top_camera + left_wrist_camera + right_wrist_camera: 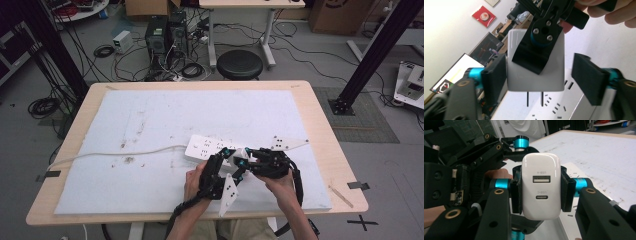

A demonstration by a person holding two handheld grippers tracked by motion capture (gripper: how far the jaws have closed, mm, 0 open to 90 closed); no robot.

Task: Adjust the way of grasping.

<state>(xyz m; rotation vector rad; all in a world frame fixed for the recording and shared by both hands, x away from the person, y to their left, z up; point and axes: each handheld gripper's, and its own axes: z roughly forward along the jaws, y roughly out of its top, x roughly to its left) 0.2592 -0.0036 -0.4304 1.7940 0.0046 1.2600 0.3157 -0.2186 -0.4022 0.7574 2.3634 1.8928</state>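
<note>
Holding a white USB wall charger [541,186] above the near end of a white power strip [212,146], prongs pointing down toward the sockets as seen in the left gripper view, two flat pins clear of the strip and not yet entered. Clamped by the right gripper [541,192]: both black pads pressed flat on the charger's two side faces, port face (USB-A above, USB-C below) turned to that gripper's camera. Grip taken on the body rather than the prong end, probably so the pins stay free for insertion. Left gripper [541,75] standing spread around the same charger: near pad at or just beside one side, far pad well apart from the other, so no squeeze from it; likely a handover finished, with the charger now carried by the right alone. Both hands close together over the near-centre of the table [320,125], on the pale blue-white mat [150,120]. Strip lying on the mat just beyond the grippers, its grey-white cord [120,152] trailing off toward the table's left edge. Sockets of the strip appear vacant from the rows of slots visible below the charger; nothing plugged in that can be seen. No bins or trays on the table.
</note>
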